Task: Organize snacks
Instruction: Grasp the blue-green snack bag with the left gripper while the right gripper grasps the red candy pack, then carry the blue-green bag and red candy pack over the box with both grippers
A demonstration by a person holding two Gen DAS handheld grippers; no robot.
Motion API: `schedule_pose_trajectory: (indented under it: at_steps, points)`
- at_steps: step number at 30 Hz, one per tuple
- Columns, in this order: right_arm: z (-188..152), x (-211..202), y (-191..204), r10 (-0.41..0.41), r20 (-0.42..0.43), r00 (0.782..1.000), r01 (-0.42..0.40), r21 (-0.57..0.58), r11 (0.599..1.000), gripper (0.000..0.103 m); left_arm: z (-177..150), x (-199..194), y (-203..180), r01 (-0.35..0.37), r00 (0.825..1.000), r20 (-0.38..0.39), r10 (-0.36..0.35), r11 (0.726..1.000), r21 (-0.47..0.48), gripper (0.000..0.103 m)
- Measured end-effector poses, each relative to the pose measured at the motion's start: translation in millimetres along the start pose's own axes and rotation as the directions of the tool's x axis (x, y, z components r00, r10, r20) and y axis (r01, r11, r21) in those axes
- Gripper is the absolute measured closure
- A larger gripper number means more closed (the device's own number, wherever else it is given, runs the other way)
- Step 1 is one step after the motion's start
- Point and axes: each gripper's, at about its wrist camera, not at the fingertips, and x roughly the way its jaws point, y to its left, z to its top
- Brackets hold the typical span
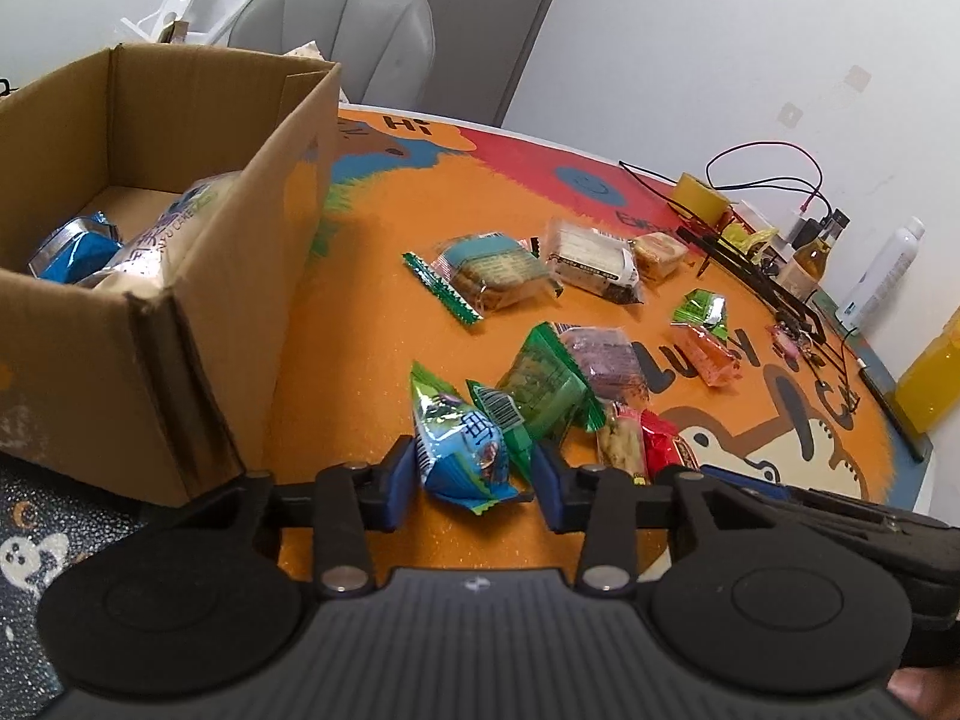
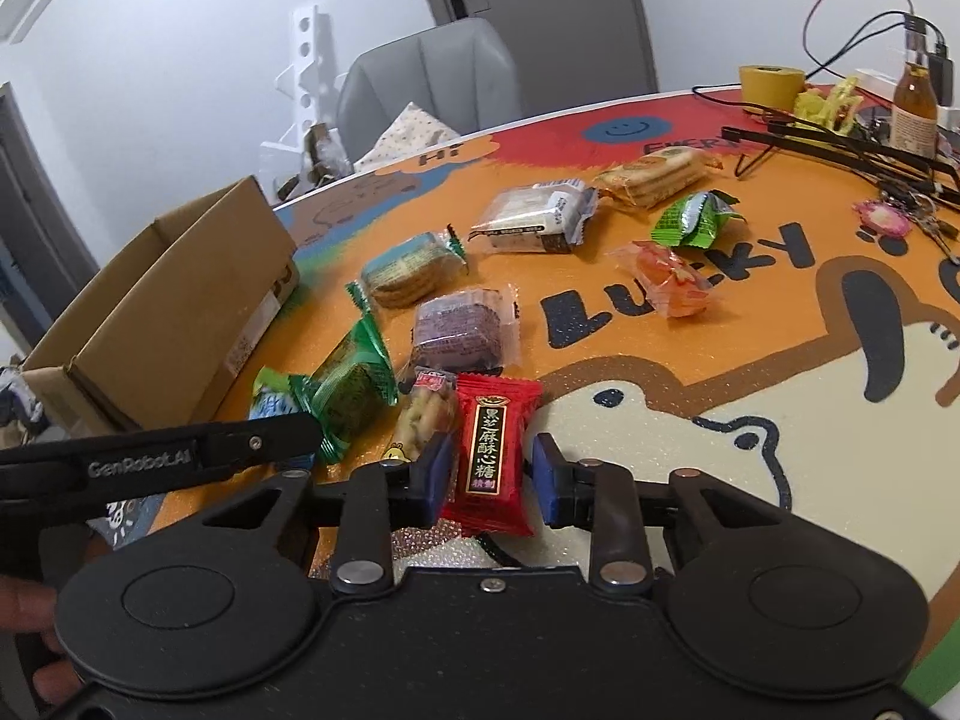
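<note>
A blue and green snack packet (image 1: 462, 450) lies on the orange table mat between the pads of my left gripper (image 1: 474, 480). Its left pad touches the packet and its right pad stands a sliver off, so it is open. To the left stands the open cardboard box (image 1: 240, 276) with a blue packet (image 1: 75, 252) and a pale one inside. My right gripper (image 2: 492, 474) has both pads against a red candy packet (image 2: 492, 456) that lies flat on the mat. A left gripper finger (image 2: 258, 441) shows beside a green packet (image 2: 354, 390).
Several more wrapped snacks lie spread over the mat: a purple cake (image 2: 462, 330), biscuits (image 2: 414, 270), a white packet (image 2: 534, 219), an orange jelly (image 2: 672, 282). A yellow tape roll (image 2: 771, 81), a bottle (image 2: 915, 102), cables and keys crowd the far right. Behind the table stands a grey chair (image 1: 342, 30).
</note>
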Motion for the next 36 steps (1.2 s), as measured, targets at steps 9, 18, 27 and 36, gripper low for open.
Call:
schedule_pose_trajectory:
  at_steps: [9, 18, 27, 36]
  points:
    - [6, 9, -12, 0.09, 0.001, 0.996, -0.09, -0.041, 0.995, 0.082, 0, 3, -6, -0.044, 0.999, 0.021, 0.044, 0.999, 0.004, 0.076]
    - [10, 8, -12, 0.106, -0.025, 0.994, -0.107, -0.053, 0.993, 0.085, 2, 2, -7, -0.051, 0.999, 0.005, 0.051, 0.998, -0.025, 0.078]
    - [10, -27, 3, 0.046, 0.067, 0.997, -0.044, -0.029, 0.999, 0.085, 4, -24, 0, -0.001, 0.999, 0.038, 0.001, 1.0, -0.015, 0.081]
    - [8, -49, 20, -0.021, 0.121, 0.992, 0.02, 0.005, 1.0, 0.085, 9, -57, -7, 0.093, 0.992, 0.084, -0.099, 0.993, 0.069, 0.081]
